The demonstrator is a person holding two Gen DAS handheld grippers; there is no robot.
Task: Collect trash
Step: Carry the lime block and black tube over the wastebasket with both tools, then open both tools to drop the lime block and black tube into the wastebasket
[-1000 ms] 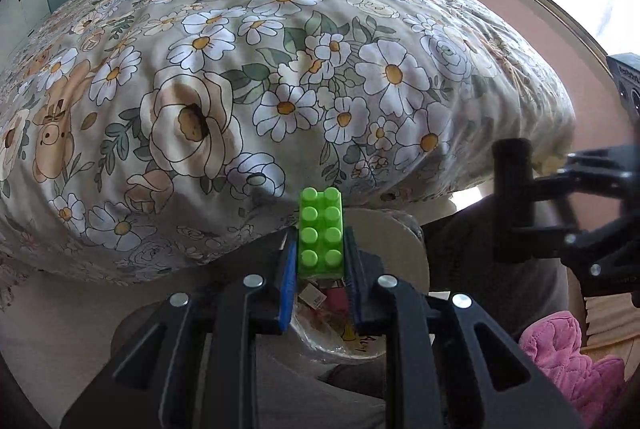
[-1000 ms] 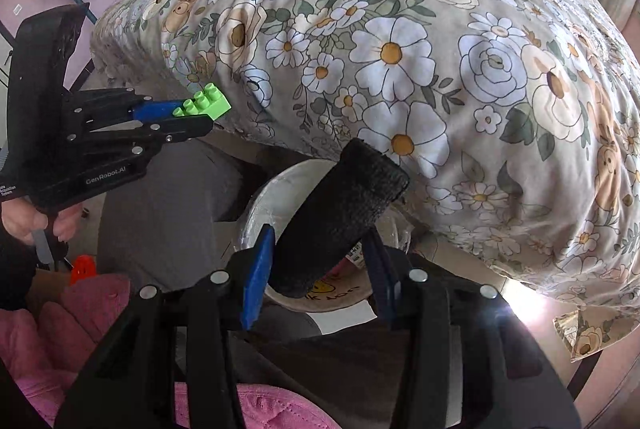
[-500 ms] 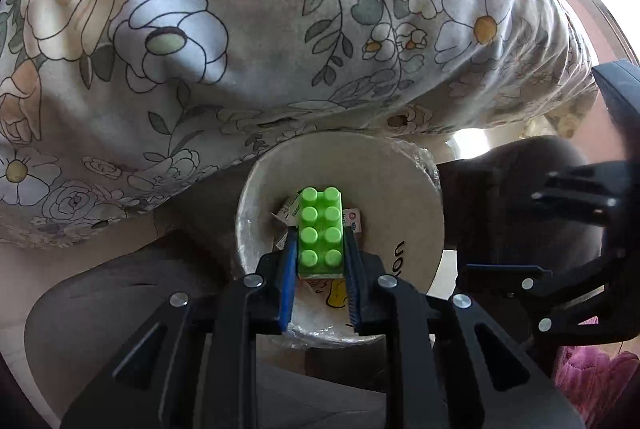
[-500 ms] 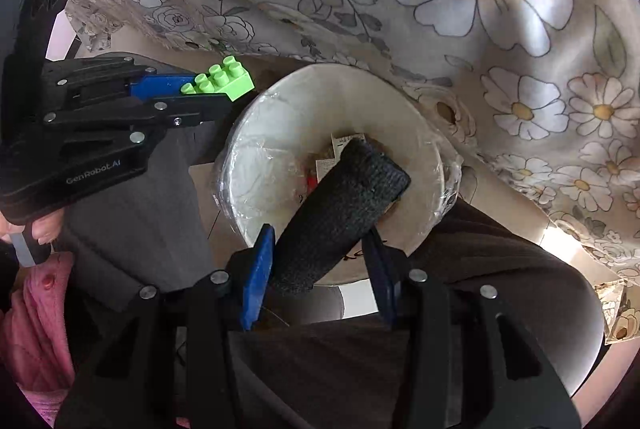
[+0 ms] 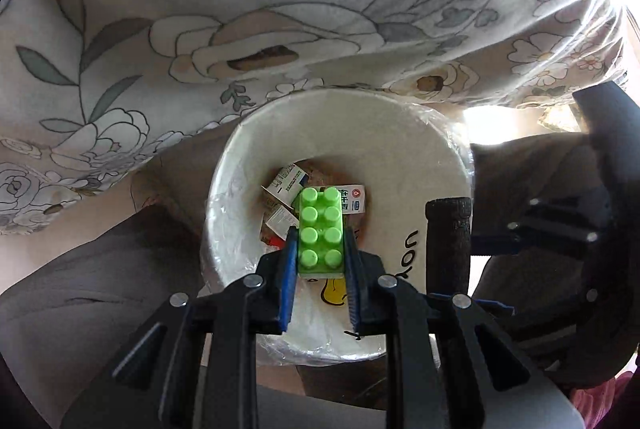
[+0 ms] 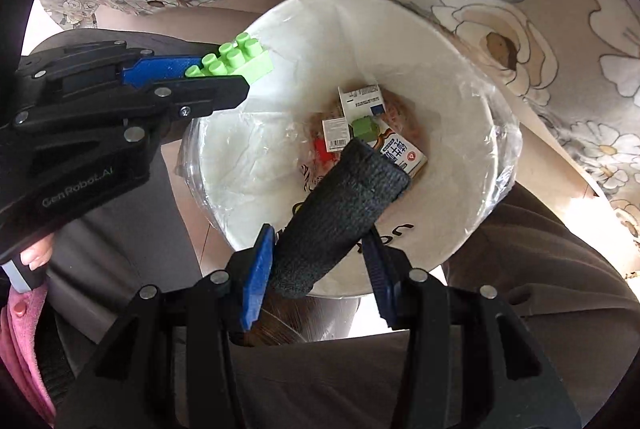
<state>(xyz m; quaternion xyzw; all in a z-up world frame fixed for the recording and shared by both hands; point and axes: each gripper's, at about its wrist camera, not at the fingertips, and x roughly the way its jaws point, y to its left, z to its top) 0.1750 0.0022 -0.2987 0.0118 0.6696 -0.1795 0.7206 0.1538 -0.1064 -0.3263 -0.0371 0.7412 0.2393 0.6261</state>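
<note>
Both tools have been lowered from bed height to the white plastic-lined paper bin (image 5: pixel 400 157) — release is judged imminent: the left tool (image 5: pixel 320 257) is clamped on a green studded toy brick (image 5: pixel 321 229), the right tool (image 6: pixel 316 261) on a dark grey knitted fabric roll (image 6: pixel 344 213).

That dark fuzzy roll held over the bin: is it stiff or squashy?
Probably soft: the dark roll looks like knitted fabric. It likely has some body, since it juts from the right gripper without drooping. Being round, it might roll if dropped outside the white bin.

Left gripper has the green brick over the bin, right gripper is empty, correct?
Not quite. The right gripper is not empty: its fingers clamp a dark fabric roll, per the right wrist view. The left gripper does hold the green brick over the bin.
</note>
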